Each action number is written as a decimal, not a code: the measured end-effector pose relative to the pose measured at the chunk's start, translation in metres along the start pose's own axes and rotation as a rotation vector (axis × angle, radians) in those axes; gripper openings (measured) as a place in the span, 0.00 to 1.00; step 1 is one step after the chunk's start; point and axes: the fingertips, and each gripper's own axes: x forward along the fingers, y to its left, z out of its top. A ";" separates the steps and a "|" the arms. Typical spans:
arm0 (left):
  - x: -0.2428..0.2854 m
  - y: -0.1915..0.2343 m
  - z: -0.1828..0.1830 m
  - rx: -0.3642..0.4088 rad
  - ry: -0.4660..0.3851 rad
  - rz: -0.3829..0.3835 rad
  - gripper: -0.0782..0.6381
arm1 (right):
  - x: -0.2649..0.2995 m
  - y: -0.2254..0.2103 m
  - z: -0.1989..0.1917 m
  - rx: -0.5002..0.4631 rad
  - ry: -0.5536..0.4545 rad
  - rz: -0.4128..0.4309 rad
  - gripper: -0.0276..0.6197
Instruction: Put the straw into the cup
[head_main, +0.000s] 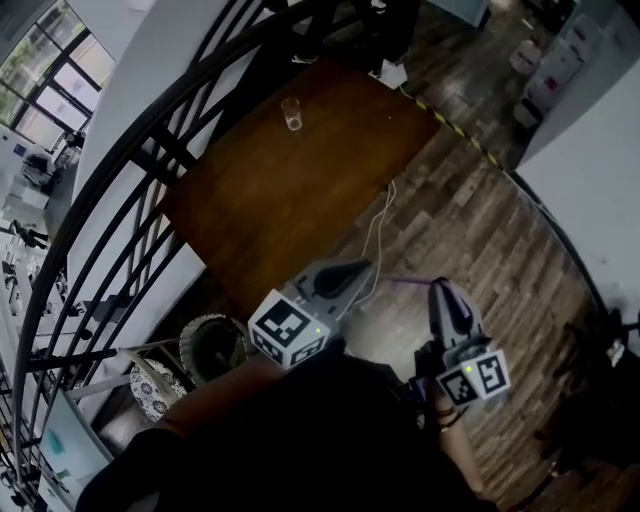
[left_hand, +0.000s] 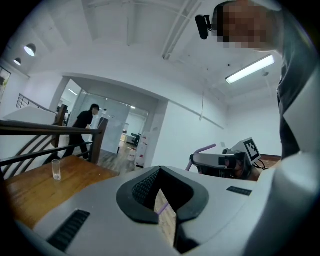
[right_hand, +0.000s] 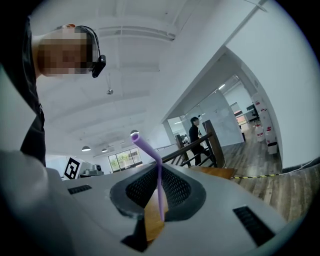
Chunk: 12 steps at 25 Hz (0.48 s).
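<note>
My right gripper (head_main: 441, 292) is clamped on the purple straw (right_hand: 159, 192). The straw runs up between the ribbed pads and bends off to one side above the jaw tips, so the long straight end is the one left to go down into the cup. My left gripper (head_main: 357, 270) has its jaws drawn together to a narrow slit. A thin purple sliver shows in that slit, but I cannot tell what it is, and I judge this gripper is carrying nothing for the job. The cup (head_main: 291, 113) stands upright and alone toward the far side of the wooden table (head_main: 300, 200), near the dark railing (head_main: 150, 150) — well apart from both grippers, which I hold low and close to my body off the table's near corner. I take this as the carrying stage, with the straw gripped and the approach not yet made. The cup is clear, narrow and light, so I would need to bring the straw in from above and upright — a sideways nudge could tip it.
</note>
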 end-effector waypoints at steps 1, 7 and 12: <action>0.000 0.009 0.004 0.003 -0.002 0.002 0.12 | 0.009 0.001 0.002 0.001 -0.005 0.001 0.10; -0.002 0.048 0.017 0.005 -0.015 0.027 0.12 | 0.052 0.004 0.006 -0.001 0.001 0.028 0.10; -0.007 0.074 0.029 0.004 -0.041 0.068 0.12 | 0.082 0.011 0.015 -0.026 0.005 0.076 0.10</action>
